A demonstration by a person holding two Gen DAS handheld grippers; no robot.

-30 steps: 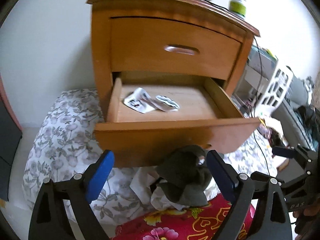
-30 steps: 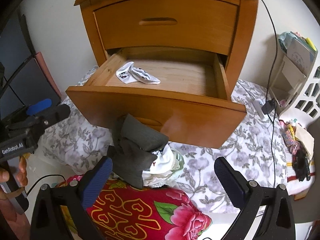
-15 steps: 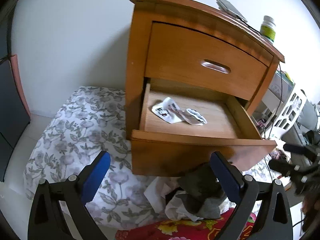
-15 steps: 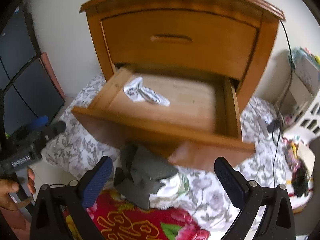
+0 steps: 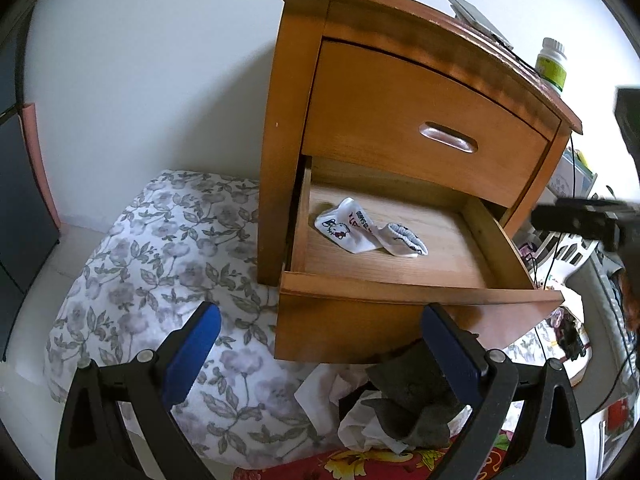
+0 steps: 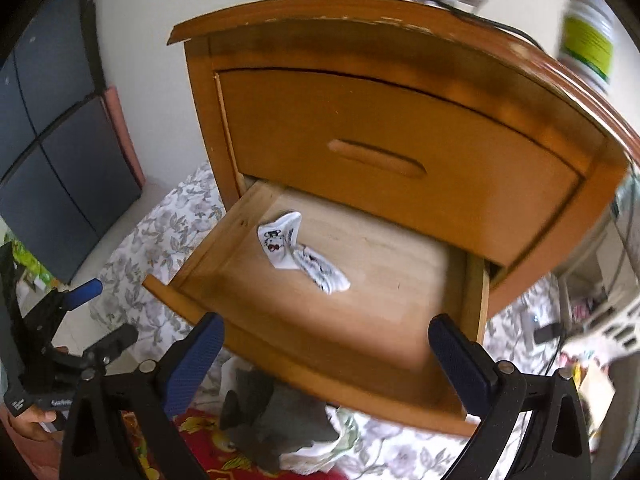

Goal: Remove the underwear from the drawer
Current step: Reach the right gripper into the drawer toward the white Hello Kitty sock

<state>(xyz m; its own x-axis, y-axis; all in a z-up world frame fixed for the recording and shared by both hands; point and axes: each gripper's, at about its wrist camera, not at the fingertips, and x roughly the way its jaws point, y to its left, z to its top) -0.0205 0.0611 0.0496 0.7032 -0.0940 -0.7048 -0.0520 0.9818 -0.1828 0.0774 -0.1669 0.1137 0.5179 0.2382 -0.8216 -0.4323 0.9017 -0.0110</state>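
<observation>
The bedside cabinet's lower drawer (image 5: pixel 400 292) (image 6: pixel 304 360) is pulled out. On its wooden bottom lies one small white piece of underwear (image 5: pixel 360 232) (image 6: pixel 296 252) with a cartoon print, crumpled towards the left. My right gripper (image 6: pixel 328 360) is open and hovers above the drawer's front edge, nothing between its blue pads. My left gripper (image 5: pixel 320 354) is open and empty, low in front of the drawer; it also shows at the lower left (image 6: pixel 100 314). A heap of dark grey and white garments (image 5: pixel 416 404) (image 6: pixel 272 412) lies on the floor under the drawer front.
The closed upper drawer (image 5: pixel 424 132) hangs over the back of the lower one. A green-labelled bottle (image 5: pixel 552 66) and a flat grey device (image 5: pixel 476 16) are on the cabinet top. A floral quilt (image 5: pixel 168 264) lies to the left, red flowered fabric (image 6: pixel 192 440) in front, a white basket (image 5: pixel 576 252) to the right.
The right gripper rose and came forward from in front of the garment heap to above the drawer's front edge. The left gripper shifted left, so the heap now sits by its right finger.
</observation>
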